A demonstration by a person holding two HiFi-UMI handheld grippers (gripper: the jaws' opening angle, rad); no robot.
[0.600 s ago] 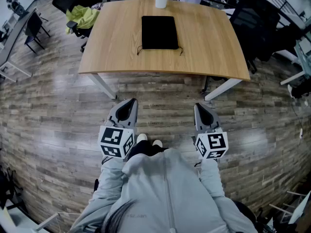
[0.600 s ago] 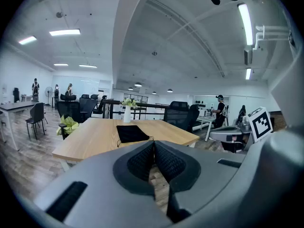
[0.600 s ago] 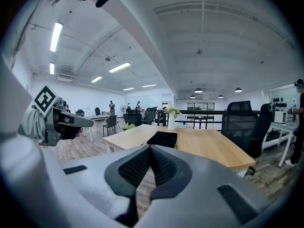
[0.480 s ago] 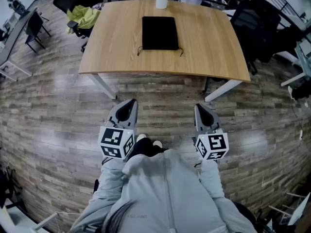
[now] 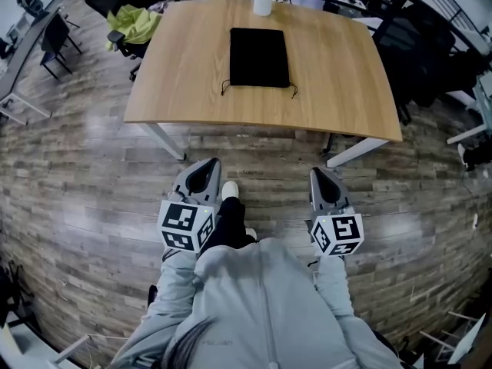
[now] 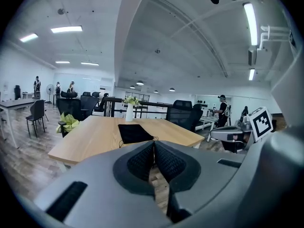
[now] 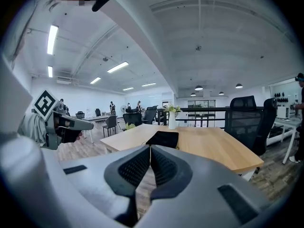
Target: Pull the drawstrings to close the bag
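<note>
Left tool (image 5: 205,167) & right tool (image 5: 320,178) closed, empty; held side by side, tilted slightly down; bag (image 5: 259,57) well ahead.

Just a light wooden table (image 5: 338,68) on a plank floor (image 5: 77,175), a white vase (image 5: 263,4) at its far edge, black office chairs (image 5: 411,44) around it, one holding a yellow-green cloth (image 5: 138,23).

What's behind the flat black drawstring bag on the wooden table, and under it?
Behind the flat black drawstring bag, a white vase stands near the far edge of the light wooden table. The bag lies flat; anything under or inside it is covered.
</note>
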